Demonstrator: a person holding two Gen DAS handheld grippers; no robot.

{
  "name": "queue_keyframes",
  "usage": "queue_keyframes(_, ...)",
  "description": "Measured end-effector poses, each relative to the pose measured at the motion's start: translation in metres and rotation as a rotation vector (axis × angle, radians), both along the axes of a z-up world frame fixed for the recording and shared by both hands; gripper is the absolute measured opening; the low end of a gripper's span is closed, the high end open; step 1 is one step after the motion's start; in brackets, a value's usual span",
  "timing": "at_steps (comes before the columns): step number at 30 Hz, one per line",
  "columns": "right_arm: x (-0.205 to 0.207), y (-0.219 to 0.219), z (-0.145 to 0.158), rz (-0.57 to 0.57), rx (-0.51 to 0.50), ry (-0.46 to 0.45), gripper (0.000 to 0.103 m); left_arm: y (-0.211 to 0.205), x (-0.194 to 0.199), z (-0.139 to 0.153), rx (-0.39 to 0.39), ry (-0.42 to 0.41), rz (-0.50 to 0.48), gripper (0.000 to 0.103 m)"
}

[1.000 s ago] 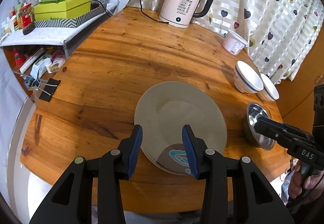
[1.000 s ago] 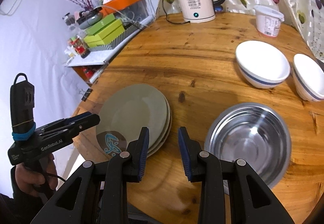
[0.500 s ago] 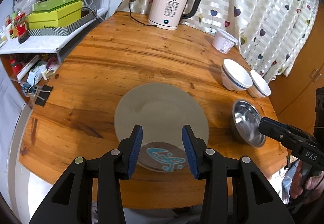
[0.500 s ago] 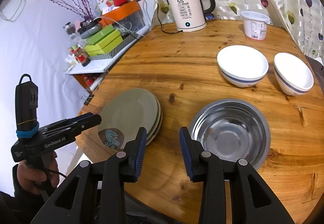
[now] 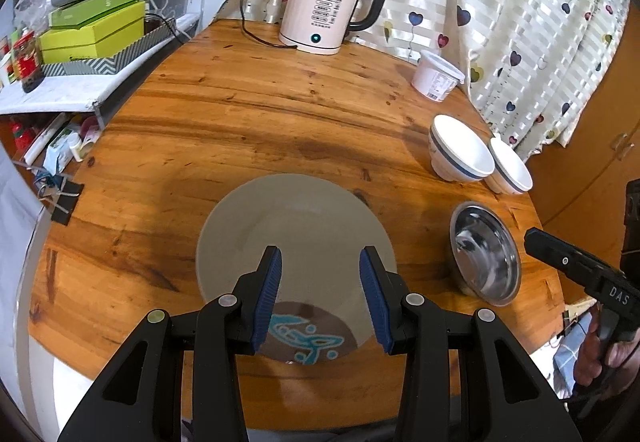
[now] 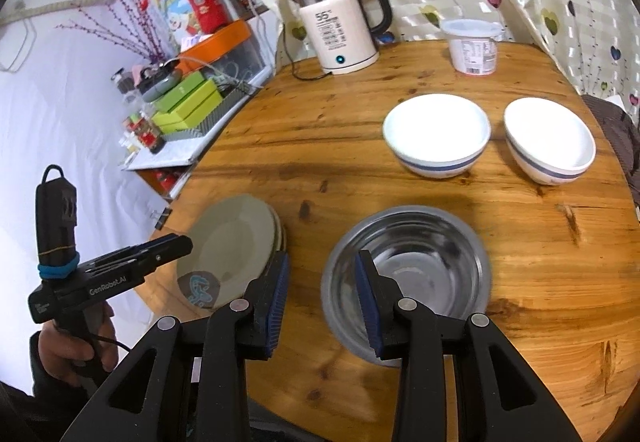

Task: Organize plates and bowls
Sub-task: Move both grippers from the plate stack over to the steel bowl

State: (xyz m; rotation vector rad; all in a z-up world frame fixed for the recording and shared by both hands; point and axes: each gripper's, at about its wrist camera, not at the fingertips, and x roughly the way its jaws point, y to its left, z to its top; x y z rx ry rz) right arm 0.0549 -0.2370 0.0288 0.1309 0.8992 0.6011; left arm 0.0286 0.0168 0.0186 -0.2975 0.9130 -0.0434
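Observation:
A stack of grey plates (image 5: pixel 296 226) with a blue motif lies at the near edge of the round wooden table (image 5: pixel 260 114); it also shows in the right wrist view (image 6: pixel 232 242). My left gripper (image 5: pixel 320 282) is open and empty, held above the stack's near part. A steel bowl (image 6: pixel 408 262) sits to the right of the plates, also in the left wrist view (image 5: pixel 486 262). My right gripper (image 6: pixel 322 282) is open and empty over the bowl's left rim. Two white bowls with blue bands (image 6: pixel 436 132) (image 6: pixel 550 140) stand apart farther back.
A white electric kettle (image 5: pixel 332 10) with its cord stands at the table's far edge. A white plastic tub (image 5: pixel 438 76) stands near the heart-print curtain (image 5: pixel 520 2). A cluttered shelf with green boxes (image 5: pixel 92 30) is left of the table.
Both grippers have shifted a little above the table and stayed open and empty. The right gripper has come closer over the steel bowl's left rim. Plates and bowls have not moved.

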Motion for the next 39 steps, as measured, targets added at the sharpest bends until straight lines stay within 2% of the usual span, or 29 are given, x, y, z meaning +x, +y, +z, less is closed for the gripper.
queue_keyframes(19,0.032,-0.034,-0.002,-0.126,0.017,0.032,0.033,-0.044,0.056,0.012,-0.053,0.007,-0.161,0.042)
queue_keyframes(31,0.057,-0.055,0.003,-0.209,0.041,0.038,0.033,-0.073,0.096,0.026,-0.074,0.008,-0.227,0.042)
queue_keyframes(39,0.084,-0.064,-0.001,-0.253,0.05,0.049,0.033,-0.092,0.128,0.02,-0.082,0.038,-0.244,0.042)
